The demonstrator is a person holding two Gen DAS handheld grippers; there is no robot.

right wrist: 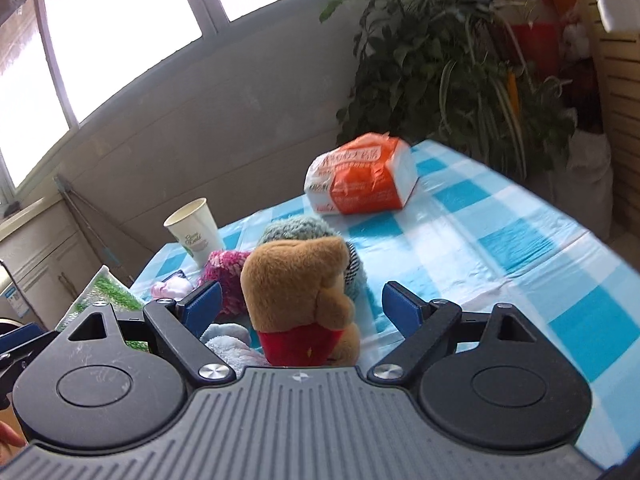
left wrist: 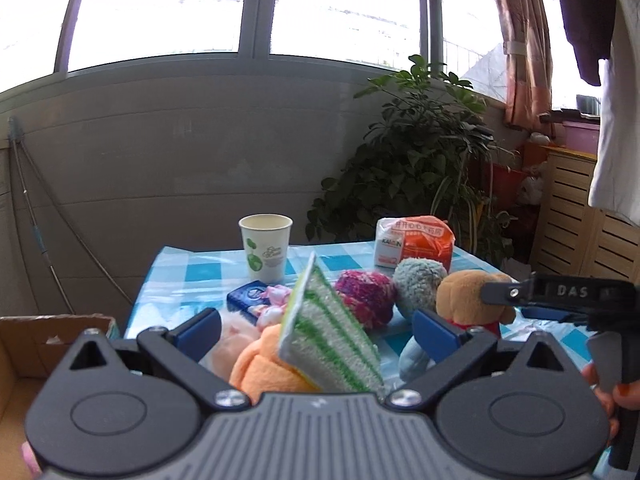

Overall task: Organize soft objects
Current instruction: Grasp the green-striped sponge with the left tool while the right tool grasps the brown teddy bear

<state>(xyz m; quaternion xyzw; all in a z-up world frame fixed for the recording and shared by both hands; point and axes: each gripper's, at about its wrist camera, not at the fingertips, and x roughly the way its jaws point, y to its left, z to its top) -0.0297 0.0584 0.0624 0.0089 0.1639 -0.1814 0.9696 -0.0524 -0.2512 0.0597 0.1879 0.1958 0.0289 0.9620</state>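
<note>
Soft toys crowd the near left of the blue checked table (left wrist: 192,268). My left gripper (left wrist: 316,330) is open over an orange plush (left wrist: 264,368) with a green-striped white sponge cloth (left wrist: 328,332) leaning between its fingers. A pink yarn ball (left wrist: 366,296), a grey-blue fuzzy ball (left wrist: 418,284) and a brown teddy in a red shirt (left wrist: 466,300) lie beyond. My right gripper (right wrist: 302,308) is open around the teddy (right wrist: 300,292), jaws apart from it. It also shows in the left wrist view (left wrist: 520,300).
A paper cup (left wrist: 266,252) and an orange-white tissue pack (left wrist: 416,242) stand at the table's far side. A blue box (left wrist: 246,298) and small pink toys (left wrist: 274,304) lie near the cup. A cardboard box (left wrist: 44,344) sits left of the table. A potted plant (left wrist: 416,152) stands behind.
</note>
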